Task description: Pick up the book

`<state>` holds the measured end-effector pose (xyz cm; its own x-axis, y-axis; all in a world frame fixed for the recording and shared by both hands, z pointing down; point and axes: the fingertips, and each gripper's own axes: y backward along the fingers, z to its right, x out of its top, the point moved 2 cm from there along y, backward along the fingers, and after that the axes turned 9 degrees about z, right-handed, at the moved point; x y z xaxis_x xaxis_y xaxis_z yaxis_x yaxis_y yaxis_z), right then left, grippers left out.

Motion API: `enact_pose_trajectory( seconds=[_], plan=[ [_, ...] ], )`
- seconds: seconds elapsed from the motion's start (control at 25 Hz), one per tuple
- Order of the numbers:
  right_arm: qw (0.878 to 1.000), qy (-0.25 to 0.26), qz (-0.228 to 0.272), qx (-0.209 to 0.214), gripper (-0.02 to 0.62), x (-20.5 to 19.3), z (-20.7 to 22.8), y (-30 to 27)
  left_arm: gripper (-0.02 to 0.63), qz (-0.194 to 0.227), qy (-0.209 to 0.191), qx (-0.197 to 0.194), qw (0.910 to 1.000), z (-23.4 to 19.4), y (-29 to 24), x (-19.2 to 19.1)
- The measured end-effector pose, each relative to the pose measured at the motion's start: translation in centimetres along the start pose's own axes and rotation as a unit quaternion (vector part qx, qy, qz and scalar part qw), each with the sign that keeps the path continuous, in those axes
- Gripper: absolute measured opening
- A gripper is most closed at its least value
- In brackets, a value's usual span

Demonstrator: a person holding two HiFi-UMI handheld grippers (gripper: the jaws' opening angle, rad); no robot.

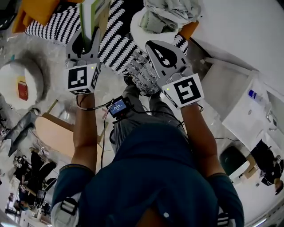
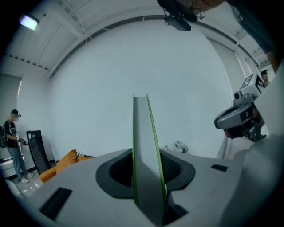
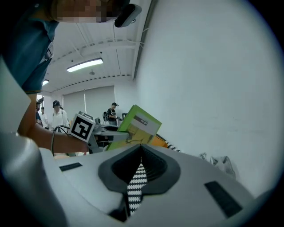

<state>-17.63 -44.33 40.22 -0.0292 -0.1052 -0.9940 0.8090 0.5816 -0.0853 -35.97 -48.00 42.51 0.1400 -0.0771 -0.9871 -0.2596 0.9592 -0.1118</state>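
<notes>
The book [image 1: 93, 15] has a green cover and stands upright, edge-on, between the jaws of my left gripper [image 1: 88, 37]. In the left gripper view the book [image 2: 146, 146] rises thin and vertical out of the left gripper [image 2: 148, 177], whose pads press on both covers. The right gripper view shows the book [image 3: 135, 126] lifted in the air by the left gripper [image 3: 95, 133]. My right gripper [image 1: 155, 46] is beside it at about the same height, jaws together. In its own view the right gripper [image 3: 141, 148] is shut at the tips, and striped cloth shows through the slit behind them.
A black-and-white striped blanket [image 1: 115, 40] covers the bed ahead, with an orange cushion [image 1: 37, 11] and a pile of pale clothes [image 1: 166, 15] on it. A white wall fills the background. A person [image 2: 13, 142] stands far left. White furniture [image 1: 248, 111] is at right.
</notes>
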Motion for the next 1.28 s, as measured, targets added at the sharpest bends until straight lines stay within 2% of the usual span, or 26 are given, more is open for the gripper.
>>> enact_pose_trajectory(
  seconds=[0.28,0.56,0.96,1.12,1.28],
  plan=[
    [0.998,0.019,0.052,0.039,0.014,7.2,-2.5,2.0,0.140,0.086,-0.038,0.034,0.9950,1.3,8.1,11.7],
    [0.993,0.052,0.083,0.061,0.012,11.8,-4.8,5.2,0.140,0.128,-0.066,0.051,0.9882,4.5,15.3,19.2],
    [0.987,0.069,0.125,0.074,0.011,15.8,-5.7,11.0,0.140,0.155,-0.074,0.055,0.9835,11.2,20.8,23.6],
    [0.981,0.101,0.143,0.082,0.012,16.8,-5.4,12.7,0.140,0.161,-0.075,0.064,0.9820,12.4,21.8,24.4],
    [0.982,0.096,0.139,0.082,0.012,17.0,-5.5,14.0,0.140,0.164,-0.075,0.070,0.9812,13.4,22.6,24.8]
  ],
)
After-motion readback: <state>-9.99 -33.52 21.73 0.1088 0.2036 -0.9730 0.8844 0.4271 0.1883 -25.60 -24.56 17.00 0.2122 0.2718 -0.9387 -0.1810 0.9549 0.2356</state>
